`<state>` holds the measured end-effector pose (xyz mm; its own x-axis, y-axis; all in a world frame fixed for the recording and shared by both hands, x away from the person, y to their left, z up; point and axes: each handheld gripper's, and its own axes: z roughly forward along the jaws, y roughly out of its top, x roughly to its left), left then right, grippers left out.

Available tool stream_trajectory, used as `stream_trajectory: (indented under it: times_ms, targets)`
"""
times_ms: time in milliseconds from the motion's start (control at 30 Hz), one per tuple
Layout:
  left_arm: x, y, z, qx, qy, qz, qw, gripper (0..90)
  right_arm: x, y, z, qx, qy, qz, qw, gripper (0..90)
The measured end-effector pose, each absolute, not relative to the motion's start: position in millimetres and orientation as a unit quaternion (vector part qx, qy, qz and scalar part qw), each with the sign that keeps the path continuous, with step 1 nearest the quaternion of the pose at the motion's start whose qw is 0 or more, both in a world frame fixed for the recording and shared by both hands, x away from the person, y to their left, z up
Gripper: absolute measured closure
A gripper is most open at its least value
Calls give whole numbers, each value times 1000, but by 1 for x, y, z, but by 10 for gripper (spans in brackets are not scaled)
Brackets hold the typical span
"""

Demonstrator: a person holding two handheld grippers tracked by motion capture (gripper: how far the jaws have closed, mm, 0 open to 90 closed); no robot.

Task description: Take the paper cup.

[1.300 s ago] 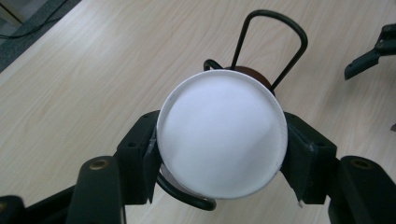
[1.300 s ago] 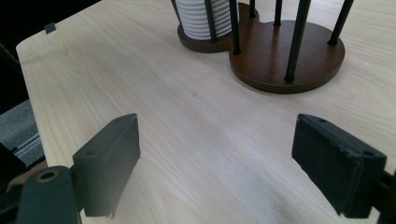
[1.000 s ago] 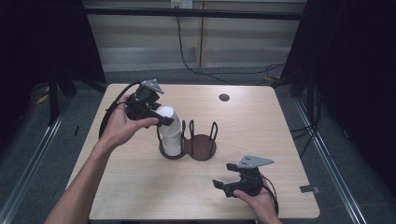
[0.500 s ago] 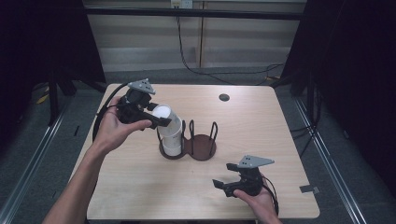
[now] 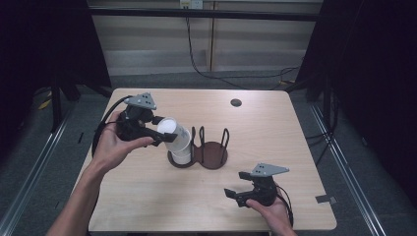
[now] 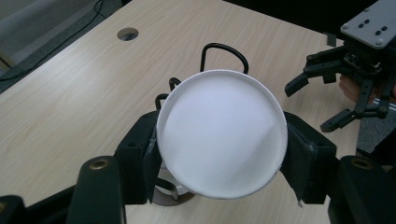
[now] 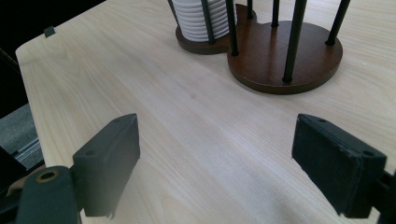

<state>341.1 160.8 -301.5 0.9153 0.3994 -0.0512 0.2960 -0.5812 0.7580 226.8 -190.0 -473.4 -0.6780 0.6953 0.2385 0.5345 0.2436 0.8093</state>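
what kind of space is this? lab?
Probably a lab recording booth, not a home: a lone wooden table ringed by black curtains, cables trailing on the floor, and a handheld left gripper clamping a white cup.

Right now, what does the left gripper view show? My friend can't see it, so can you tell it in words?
A white paper cup, seen from its flat round bottom, is squeezed between the left gripper's two black jaws above a wooden table. Behind it rise the black wire loops of a cup holder, and the right gripper waits open at the far right.
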Motion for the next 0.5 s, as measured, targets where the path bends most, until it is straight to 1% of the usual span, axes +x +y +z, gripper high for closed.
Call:
stream_trajectory:
  times_ms: [200, 333, 500]
  targets:
    - [333, 164, -309, 888, 193, 58, 413, 370, 226, -190, -473, 392, 784, 474, 84, 147]
    - [320, 160, -313, 891, 176, 51, 416, 370, 227, -190, -473, 392, 784, 474, 83, 147]
    - [316, 160, -323, 894, 166, 45, 414, 370, 226, -190, -472, 392, 782, 477, 80, 147]
